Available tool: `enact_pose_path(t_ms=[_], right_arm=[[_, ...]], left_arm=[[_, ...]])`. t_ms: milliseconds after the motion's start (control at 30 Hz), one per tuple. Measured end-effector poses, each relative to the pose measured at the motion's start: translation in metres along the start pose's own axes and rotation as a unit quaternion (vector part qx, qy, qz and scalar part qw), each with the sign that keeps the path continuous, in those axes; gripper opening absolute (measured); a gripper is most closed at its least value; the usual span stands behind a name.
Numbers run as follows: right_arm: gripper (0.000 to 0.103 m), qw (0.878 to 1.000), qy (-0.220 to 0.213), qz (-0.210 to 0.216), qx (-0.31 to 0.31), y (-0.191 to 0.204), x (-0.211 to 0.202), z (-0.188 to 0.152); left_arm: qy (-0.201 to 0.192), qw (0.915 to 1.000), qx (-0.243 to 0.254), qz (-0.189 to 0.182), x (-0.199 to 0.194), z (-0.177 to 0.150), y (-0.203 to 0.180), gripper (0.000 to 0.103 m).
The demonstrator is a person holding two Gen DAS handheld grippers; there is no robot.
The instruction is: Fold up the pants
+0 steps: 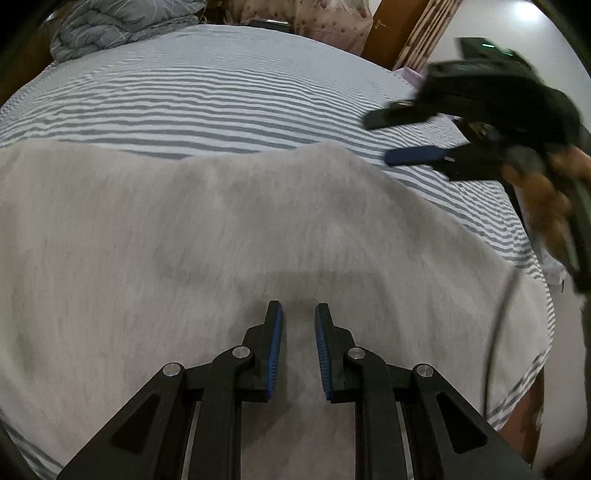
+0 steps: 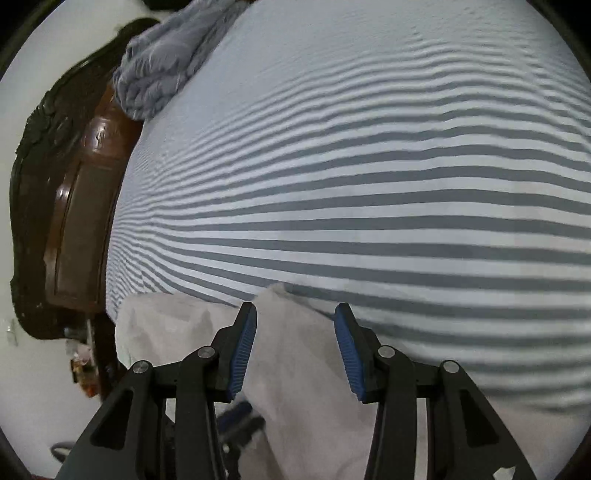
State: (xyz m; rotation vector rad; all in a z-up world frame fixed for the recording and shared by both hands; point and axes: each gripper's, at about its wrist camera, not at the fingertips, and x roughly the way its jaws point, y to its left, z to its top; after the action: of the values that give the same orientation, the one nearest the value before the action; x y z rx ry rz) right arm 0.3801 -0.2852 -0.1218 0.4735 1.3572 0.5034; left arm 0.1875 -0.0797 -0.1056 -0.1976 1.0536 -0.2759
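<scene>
The light grey pants [image 1: 229, 236] lie spread flat on the striped bed [image 1: 207, 99]. My left gripper [image 1: 298, 317] hovers just over the near part of the cloth, jaws open a little, nothing between them. My right gripper [image 1: 380, 140] shows at the upper right in the left wrist view, open, above the bed beyond the pants' right edge. In the right wrist view my right gripper [image 2: 295, 317] is open and empty above a corner of the pants [image 2: 295, 354].
A grey-blue quilt [image 1: 122, 26] is bunched at the far left of the bed, also in the right wrist view [image 2: 162, 62]. A dark wooden headboard [image 2: 74, 192] runs along the bed's left side. The bed's right edge [image 1: 532, 258] drops off near the right gripper.
</scene>
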Motion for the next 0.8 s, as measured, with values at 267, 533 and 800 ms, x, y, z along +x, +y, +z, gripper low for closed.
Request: enact_pose_path(t_ms=[267, 533, 800], right_arm=[[0.042, 0.993, 0.084, 0.074, -0.027, -0.004, 0.031, -0.009], [0.042, 0.974, 0.140, 0.103, -0.145, 0.016, 0.038, -0.048], [0.043, 0.981, 0.076, 0.176, -0.025, -0.006, 0.051, -0.004]], left_arm=[[-0.018, 0.9994, 0.031, 0.007, -0.009, -0.024, -0.003, 0.019], [-0.018, 0.9994, 0.004, -0.028, -0.009, -0.023, 0.015, 0.019], [-0.024, 0.9994, 0.010, -0.024, -0.012, -0.023, 0.024, 0.019]])
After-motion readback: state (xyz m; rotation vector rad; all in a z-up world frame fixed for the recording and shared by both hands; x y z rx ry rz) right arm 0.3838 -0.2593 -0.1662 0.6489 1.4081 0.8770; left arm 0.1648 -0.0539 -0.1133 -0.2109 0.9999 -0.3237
